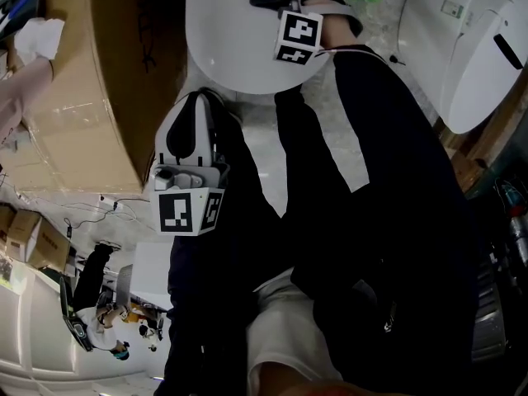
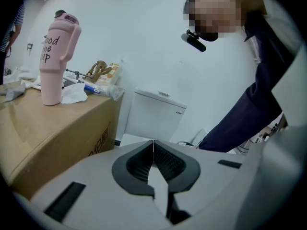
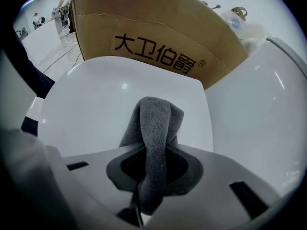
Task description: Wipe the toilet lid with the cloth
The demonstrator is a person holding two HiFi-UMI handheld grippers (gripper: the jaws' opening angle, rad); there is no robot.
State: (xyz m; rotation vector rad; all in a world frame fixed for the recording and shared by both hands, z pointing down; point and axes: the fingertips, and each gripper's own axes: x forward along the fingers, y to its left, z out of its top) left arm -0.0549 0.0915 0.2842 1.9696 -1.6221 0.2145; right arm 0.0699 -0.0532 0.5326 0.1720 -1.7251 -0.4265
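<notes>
Closest in, the left hand-held gripper (image 2: 153, 148) hangs short of the toilet lid (image 3: 105, 109), on the person's side of its front edge and off it. Its jaws are pressed together, with nothing between them. Dark trousers (image 1: 388, 221) fill the head view just back from the lid.

Move up onto the lid and there is the right hand-held gripper (image 3: 153, 159), out over the white surface with its jaws clamped on the cloth (image 3: 154, 121). It is a grey, fleecy cloth, pinched as a fold, and its rounded end pokes forward past the jaws over the middle of the lid. Whether that end actually presses on the surface I cannot tell. The lid itself is down, smooth and glossy.

Past the lid's far edge in the right gripper view stands a big cardboard box (image 3: 158, 28) with dark printed characters on the side facing the lid. Off the lid's other side curves a second white fixture (image 1: 462, 56).

Further out, in the left gripper view, a white toilet tank (image 2: 154, 115) stands against the wall beside the box. A pink tumbler (image 2: 55, 61) stands upright on top of the box among crumpled tissue and small clutter.
</notes>
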